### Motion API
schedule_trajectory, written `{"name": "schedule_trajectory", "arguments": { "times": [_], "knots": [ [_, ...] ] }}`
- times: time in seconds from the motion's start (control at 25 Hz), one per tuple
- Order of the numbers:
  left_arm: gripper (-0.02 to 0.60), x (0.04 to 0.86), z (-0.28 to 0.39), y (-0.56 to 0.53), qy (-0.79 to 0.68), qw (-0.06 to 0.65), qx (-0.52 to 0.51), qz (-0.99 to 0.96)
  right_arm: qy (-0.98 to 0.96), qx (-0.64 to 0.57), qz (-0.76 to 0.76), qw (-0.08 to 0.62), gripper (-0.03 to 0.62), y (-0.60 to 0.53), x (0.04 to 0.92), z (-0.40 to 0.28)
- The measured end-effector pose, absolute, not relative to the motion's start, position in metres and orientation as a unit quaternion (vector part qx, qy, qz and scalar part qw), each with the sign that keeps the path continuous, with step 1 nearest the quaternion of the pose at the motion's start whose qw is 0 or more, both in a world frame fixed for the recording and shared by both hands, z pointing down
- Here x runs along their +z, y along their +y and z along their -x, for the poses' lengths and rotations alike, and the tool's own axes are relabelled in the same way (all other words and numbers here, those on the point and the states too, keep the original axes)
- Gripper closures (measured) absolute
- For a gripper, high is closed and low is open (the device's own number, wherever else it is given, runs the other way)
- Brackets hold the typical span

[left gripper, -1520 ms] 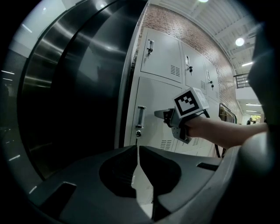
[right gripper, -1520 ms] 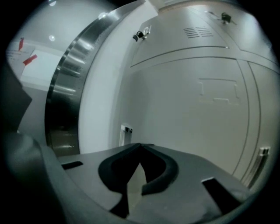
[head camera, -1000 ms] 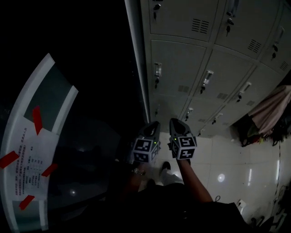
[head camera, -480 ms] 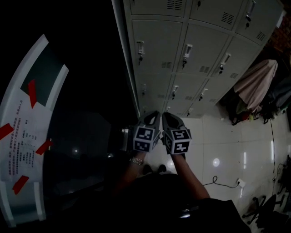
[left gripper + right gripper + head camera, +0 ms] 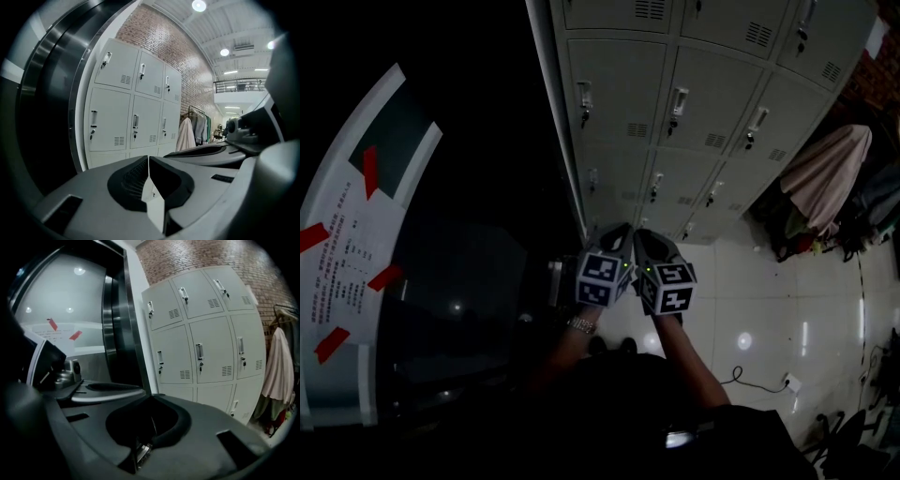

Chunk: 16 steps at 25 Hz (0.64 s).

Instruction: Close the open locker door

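A bank of grey lockers stands ahead of me against a brick wall. Every door I see on the lockers sits flush, each with a handle and a small vent; no door stands ajar in any view. My left gripper and right gripper are held side by side near my body, a few steps short of the lockers, touching nothing. The left gripper is shut with its jaws meeting and nothing between them. The right gripper is shut and empty too.
A dark curved glass wall with a steel post runs on the left, bearing a white notice fixed with red tape. Coats hang on a rack right of the lockers. A cable lies on the glossy tiled floor.
The two grippers have drawn closer together and stayed shut. The lockers have shifted left and down in the head view as my head turned.
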<state>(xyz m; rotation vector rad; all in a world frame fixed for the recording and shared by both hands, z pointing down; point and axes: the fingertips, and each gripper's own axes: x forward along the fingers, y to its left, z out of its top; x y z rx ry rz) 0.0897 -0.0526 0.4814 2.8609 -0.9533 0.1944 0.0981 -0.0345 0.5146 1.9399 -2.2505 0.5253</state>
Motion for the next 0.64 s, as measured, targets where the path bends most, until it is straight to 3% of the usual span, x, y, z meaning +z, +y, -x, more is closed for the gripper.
{"name": "schedule_trajectory", "arguments": {
  "times": [0.64],
  "knots": [
    [0.577,0.481,-0.099,-0.048,-0.316,0.059,0.065,-0.945,-0.752,0.183,-0.631,0.04,0.589,-0.03,0.51,-0.111]
  ]
}}
